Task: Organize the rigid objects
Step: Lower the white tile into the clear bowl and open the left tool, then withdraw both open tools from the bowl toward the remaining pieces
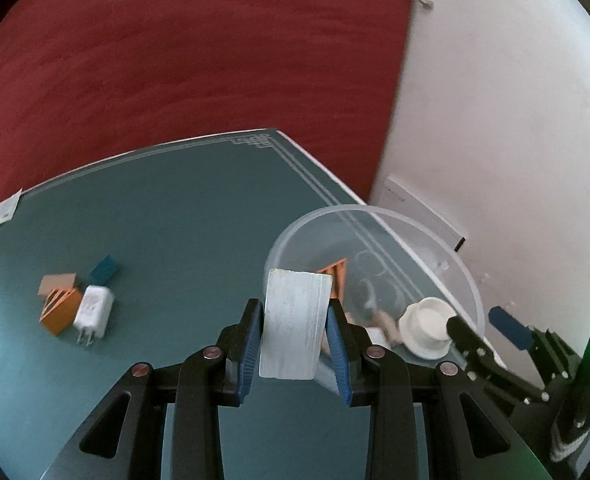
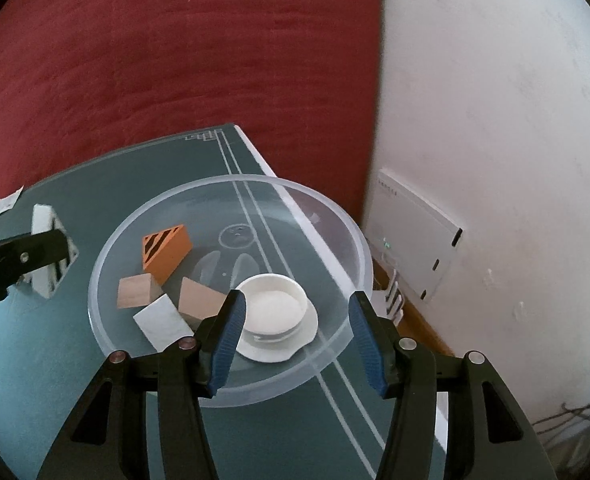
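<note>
The left tool (image 1: 295, 320) is clamping a white block (image 1: 295, 320) beside the clear bowl (image 2: 335, 208) (five pieces inside already); the right tool (image 2: 297, 320) is hanging open, empty. Four pieces, including a charger (image 1: 93, 312), are waiting on the bench (image 1: 183, 208).

a home room, judging by the red carpet (image 1: 175, 60), white wall (image 2: 495, 120), glass-topped green table (image 1: 199, 216) and wall-leaning router (image 2: 415, 232).

Clear plastic bowl (image 2: 337, 216) — glossy, smooth. Inside it: matt wooden blocks (image 2: 135, 291), glazed white dish (image 2: 279, 316). Beneath it, smooth teal tabletop (image 1: 183, 216) — matt.
</note>
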`<state>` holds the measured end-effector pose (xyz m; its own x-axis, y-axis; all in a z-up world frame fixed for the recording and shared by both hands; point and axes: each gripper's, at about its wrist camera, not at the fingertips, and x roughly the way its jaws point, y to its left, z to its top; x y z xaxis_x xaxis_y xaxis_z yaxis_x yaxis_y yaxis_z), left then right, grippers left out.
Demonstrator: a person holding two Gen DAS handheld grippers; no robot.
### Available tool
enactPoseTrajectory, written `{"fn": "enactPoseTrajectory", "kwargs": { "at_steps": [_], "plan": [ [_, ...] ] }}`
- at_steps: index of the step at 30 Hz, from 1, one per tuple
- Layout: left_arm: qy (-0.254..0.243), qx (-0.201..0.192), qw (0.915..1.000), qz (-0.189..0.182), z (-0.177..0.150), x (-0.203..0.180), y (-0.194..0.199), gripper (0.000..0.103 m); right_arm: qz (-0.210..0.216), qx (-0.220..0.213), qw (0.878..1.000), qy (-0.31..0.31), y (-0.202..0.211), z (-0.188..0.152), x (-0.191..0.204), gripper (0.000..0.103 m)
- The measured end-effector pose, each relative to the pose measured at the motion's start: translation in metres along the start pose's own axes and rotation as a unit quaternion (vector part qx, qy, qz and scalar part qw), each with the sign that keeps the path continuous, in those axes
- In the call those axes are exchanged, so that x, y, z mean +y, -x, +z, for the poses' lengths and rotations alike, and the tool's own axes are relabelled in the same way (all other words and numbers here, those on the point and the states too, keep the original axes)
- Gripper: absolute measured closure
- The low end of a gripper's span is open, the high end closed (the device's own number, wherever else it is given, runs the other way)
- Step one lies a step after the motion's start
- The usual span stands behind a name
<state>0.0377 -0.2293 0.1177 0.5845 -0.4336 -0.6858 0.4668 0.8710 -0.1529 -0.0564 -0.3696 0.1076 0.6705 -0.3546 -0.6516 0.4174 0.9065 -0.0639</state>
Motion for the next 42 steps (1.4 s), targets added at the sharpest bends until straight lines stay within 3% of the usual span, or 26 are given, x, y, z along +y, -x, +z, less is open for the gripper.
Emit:
{"fn": "enactPoseTrajectory", "kwargs": {
  "at_steps": [10, 11, 12, 14, 30, 42],
  "plan": [
    [-0.007, 0.017, 0.9998, -0.012, 0.007, -0.014, -0.019, 0.067, 0.007, 0.007, 1.000, -0.010, -0.003, -0.001, -0.007, 0.048],
    [-0.005, 0.019, 0.9997, -0.013, 0.008, -0.014, -0.021, 0.057, 0.007, 0.007, 1.000, -0.010, -0.003, -0.001, -0.007, 0.048],
    [-0.001, 0.019, 0.9997, -0.012, 0.008, -0.013, -0.023, 0.041, 0.007, 0.007, 1.000, -0.010, -0.003, -0.001, -0.007, 0.048],
    [0.006, 0.008, 0.9999, -0.004, 0.009, -0.008, -0.020, 0.027, 0.008, 0.008, 1.000, -0.009, -0.004, -0.001, -0.007, 0.048],
    [0.038, -0.004, 0.9979, 0.052, 0.000, 0.024, -0.016, 0.009, 0.007, 0.007, 1.000, -0.001, -0.004, -0.004, 0.004, 0.047],
    [0.042, 0.000, 0.9964, 0.074, -0.014, 0.029, -0.008, 0.005, 0.009, 0.007, 1.000, 0.007, -0.001, -0.007, 0.011, 0.044]
  ]
}}
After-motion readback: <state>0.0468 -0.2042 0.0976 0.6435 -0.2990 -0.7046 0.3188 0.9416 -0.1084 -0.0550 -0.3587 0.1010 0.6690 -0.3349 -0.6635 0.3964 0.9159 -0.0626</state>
